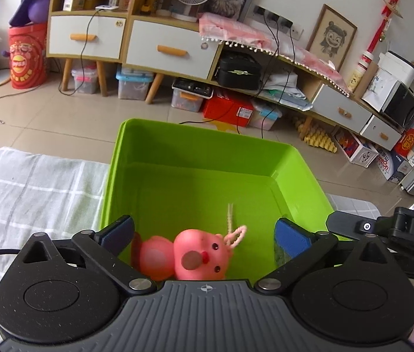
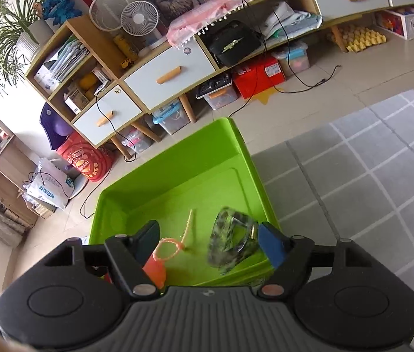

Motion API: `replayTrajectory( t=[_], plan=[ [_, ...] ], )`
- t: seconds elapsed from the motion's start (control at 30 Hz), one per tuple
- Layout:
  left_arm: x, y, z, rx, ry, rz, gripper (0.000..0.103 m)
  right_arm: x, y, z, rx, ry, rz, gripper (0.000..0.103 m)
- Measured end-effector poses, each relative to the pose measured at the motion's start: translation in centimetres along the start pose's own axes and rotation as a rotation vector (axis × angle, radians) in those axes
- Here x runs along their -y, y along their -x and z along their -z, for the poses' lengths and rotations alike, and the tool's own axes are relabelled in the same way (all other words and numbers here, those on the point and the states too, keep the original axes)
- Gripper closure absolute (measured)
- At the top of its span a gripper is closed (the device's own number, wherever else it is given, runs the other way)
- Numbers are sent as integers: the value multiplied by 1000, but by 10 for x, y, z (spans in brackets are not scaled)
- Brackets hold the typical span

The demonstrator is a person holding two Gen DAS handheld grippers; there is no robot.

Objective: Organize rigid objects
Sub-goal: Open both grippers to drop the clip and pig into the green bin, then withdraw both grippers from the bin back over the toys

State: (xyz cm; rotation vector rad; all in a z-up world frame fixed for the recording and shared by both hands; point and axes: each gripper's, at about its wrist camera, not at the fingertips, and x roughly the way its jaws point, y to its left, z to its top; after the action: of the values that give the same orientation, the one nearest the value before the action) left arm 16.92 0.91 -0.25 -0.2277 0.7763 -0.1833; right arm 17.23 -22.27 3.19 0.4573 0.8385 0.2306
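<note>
The pink rubber toy (image 1: 198,253) lies on the floor of the green bin (image 1: 207,135), at its near end. In the left wrist view we see it between the blue pads of the left gripper (image 1: 204,234), whose jaws stand wide, and neither pad touches it. Its looped cord (image 1: 234,228) trails onto the bin floor. We judge this to be the release step, so we should keep the jaws spread and lift straight up and back, clear of the near wall, so that no pad catches the toy or its cord. At the right edge of this view part of the other gripper shows, close by, so we should draw the two hands apart as we leave.

In the right wrist view the mottled dark-and-clear object (image 2: 231,242), blurred and hard to name, sits just inside the right gripper (image 2: 209,245), near its blue pad. The jaws stand partly apart, and we cannot tell whether that pad still touches it. The toy's cord (image 2: 174,242) and an orange-pink edge of the toy (image 2: 155,270) lie by the dark pad. We should open fully before withdrawing, and rise without sweeping sideways, since the bin's right wall is just beside that pad. The bin rests on the checked grey cloth (image 2: 353,176) of the desk.
</note>
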Motion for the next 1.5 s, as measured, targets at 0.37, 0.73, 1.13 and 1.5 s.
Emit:
replayTrajectory(
  t=[0.37,0.73,1.13,1.5],
  plan=[
    [11,15,4,-21,12,2,2,-4,24,2,0,32,43,46],
    [15,54,24,-50,1,-46,2,0,63,7,-1,29,87,46],
    [3,89,52,-87,36,-104,2,-7,99,30,-9,59,101,41],
    [-8,97,76,-107,-23,-142,2,-1,107,58,-17,112,115,36]
  ],
)
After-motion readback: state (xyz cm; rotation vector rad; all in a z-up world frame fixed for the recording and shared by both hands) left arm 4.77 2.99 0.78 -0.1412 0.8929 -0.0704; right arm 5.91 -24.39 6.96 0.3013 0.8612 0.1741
